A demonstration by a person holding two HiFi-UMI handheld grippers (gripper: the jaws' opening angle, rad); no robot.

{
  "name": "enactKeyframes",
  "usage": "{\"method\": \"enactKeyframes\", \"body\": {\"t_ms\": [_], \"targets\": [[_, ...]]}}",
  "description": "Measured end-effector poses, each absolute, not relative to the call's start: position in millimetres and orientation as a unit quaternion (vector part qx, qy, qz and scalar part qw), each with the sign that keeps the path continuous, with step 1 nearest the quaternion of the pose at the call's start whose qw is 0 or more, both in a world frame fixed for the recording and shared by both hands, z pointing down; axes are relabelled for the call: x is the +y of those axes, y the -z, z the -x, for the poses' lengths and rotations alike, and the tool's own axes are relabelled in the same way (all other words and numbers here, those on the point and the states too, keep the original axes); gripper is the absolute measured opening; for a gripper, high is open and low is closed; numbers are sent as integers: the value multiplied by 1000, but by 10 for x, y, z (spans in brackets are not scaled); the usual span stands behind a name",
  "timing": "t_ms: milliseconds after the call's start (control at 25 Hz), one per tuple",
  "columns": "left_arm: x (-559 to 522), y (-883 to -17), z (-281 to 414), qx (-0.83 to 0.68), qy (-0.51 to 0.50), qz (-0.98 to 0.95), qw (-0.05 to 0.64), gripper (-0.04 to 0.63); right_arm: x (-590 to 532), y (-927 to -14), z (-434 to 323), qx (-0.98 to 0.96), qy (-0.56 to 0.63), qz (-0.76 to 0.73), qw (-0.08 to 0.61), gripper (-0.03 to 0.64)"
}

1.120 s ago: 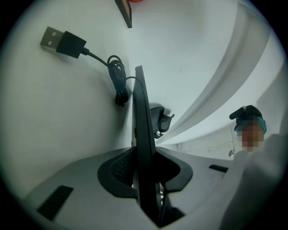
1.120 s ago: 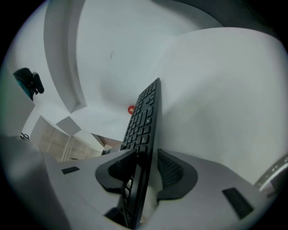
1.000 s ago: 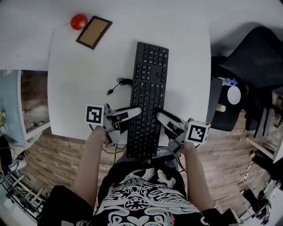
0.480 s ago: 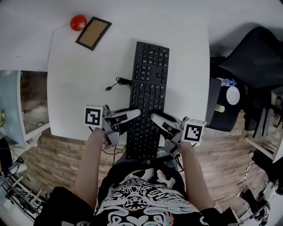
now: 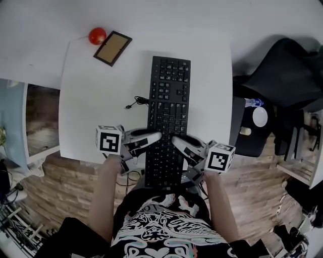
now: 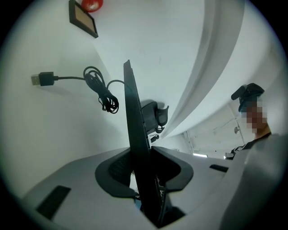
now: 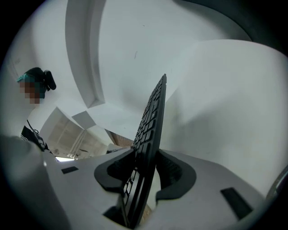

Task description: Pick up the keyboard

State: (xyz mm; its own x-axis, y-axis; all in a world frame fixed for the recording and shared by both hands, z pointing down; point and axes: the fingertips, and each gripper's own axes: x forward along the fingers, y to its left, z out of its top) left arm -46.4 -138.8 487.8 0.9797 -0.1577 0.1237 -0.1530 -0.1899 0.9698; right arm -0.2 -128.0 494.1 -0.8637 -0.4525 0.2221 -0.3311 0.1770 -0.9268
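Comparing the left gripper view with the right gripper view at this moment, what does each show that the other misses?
Only the left gripper view: the coiled USB cable lying on the table beside the keyboard, with the framed board and the red round object beyond it.
Only the right gripper view: the keyboard's keys, and a patch of wooden floor.
Both: the keyboard seen edge-on, the white table, and a person in the background.
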Motion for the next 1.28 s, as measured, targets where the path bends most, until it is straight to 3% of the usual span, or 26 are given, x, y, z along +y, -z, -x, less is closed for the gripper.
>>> {"method": "enactKeyframes", "body": {"t_ms": [320, 520, 640, 1000, 1280], "targets": [[-1427, -5153, 439, -113, 43, -781, 613, 118, -1288, -5185, -46, 775, 563, 279, 64, 167], [-1466, -5286, 417, -118, 77, -757, 638, 120, -1325, -5300, -55, 782, 545, 286, 95, 167], [-1494, -5364, 413, -108, 66, -791, 598, 124, -1320, -5354, -54, 793, 527, 289, 100, 167], [-1402, -4984, 535, -125, 78, -818, 557, 144, -1187, -4947, 57, 796, 511, 298, 128, 163], [-1281, -4803, 535, -149, 96, -802, 570, 155, -1124, -4704, 46, 812, 497, 274, 137, 161]]}}
